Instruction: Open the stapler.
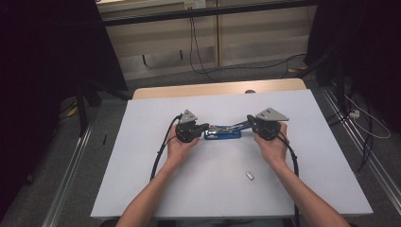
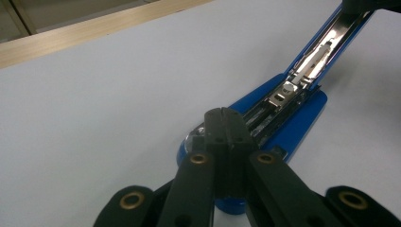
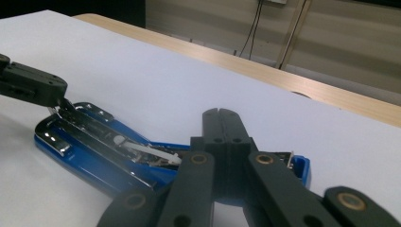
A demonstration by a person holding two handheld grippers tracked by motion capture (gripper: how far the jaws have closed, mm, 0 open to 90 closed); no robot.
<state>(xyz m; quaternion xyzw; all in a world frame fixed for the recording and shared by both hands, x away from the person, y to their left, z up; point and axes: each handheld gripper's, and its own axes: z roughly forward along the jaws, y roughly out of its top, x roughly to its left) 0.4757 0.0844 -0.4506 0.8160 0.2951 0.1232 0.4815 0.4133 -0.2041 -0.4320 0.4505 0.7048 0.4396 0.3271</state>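
Two forearms come in from the bottom edge of the high view, each hand carrying one hand-held gripper. Between them lies one blue stapler [image 1: 222, 135], near the middle of the white tabletop [image 1: 156, 189], opened out with its top arm swung up toward the person's right.

On the left, the left hand-held gripper [image 1: 204, 126] has its jaws fully together with nothing between them; in the left gripper view the joined tips [image 2: 224, 124] sit over the stapler's blue base [image 2: 293, 127], close to its rounded end — whether they press on it I cannot tell. Past them the metal staple channel [image 2: 309, 59] rises away to the upper right.

Opposite it, the right hand-held gripper [image 1: 249, 120] is also closed tight and empty. In the right gripper view its tips [image 3: 221, 124] stand in front of the open stapler [image 3: 90, 156], whose shiny rail lies exposed.

One small silver piece [image 1: 249, 176] lies alone on the tabletop near the person's right forearm, well apart from the stapler — too small to identify. One black cable trails from each gripper.
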